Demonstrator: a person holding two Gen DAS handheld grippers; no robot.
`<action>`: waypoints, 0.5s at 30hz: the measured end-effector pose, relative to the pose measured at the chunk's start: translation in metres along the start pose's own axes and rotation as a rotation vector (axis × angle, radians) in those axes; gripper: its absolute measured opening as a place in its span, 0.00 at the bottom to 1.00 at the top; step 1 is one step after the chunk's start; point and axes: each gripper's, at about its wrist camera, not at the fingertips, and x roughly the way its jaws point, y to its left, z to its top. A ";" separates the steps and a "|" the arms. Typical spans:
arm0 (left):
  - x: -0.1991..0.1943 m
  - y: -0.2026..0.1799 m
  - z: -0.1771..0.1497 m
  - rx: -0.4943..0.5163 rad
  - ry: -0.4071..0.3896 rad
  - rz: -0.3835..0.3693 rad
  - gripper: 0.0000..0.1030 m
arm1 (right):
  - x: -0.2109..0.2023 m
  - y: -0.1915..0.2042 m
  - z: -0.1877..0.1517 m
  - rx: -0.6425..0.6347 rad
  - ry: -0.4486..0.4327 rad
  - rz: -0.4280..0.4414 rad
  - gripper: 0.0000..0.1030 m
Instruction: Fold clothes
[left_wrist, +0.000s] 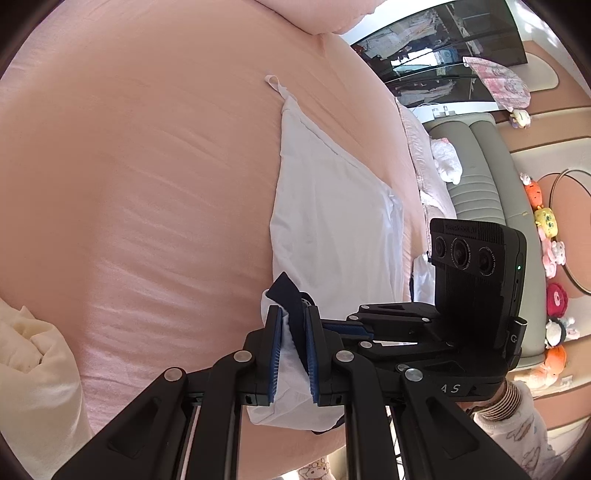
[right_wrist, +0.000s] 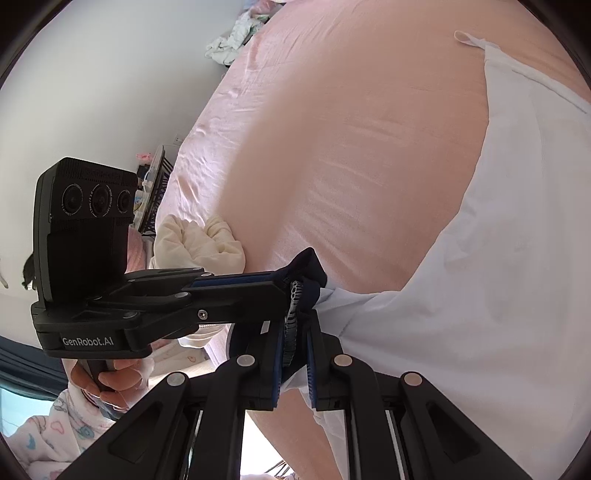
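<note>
A white garment (left_wrist: 332, 221) with a thin strap (left_wrist: 273, 81) lies stretched over the pink bed sheet (left_wrist: 147, 184). Its near end has a dark navy trim (left_wrist: 286, 291). My left gripper (left_wrist: 293, 314) is shut on that end, white cloth and navy trim pinched between the blue pads. My right gripper (left_wrist: 325, 326) reaches in from the right, right beside it. In the right wrist view the right gripper (right_wrist: 295, 325) is shut on the navy, lace-edged trim (right_wrist: 310, 266), and the white garment (right_wrist: 498, 258) fans out to the right. The left gripper (right_wrist: 284, 286) comes in from the left, its tips at the same bunched end.
A crumpled cream cloth (left_wrist: 33, 369) (right_wrist: 199, 240) lies at the bed's near side. A pink duvet (left_wrist: 321, 14) sits at the far end. A grey sofa (left_wrist: 476, 166) and plush toys (left_wrist: 546, 218) stand beside the bed. A clothes pile (right_wrist: 236, 37) lies by the wall.
</note>
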 end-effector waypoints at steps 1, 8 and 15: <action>-0.001 -0.001 0.001 0.001 -0.004 -0.006 0.10 | -0.002 -0.001 0.001 0.004 -0.007 0.001 0.09; 0.012 -0.015 0.001 0.036 0.036 -0.025 0.10 | -0.021 -0.021 -0.002 0.053 -0.039 -0.006 0.09; 0.027 -0.019 -0.001 0.024 0.083 -0.042 0.10 | -0.031 -0.044 -0.015 0.114 -0.041 -0.019 0.09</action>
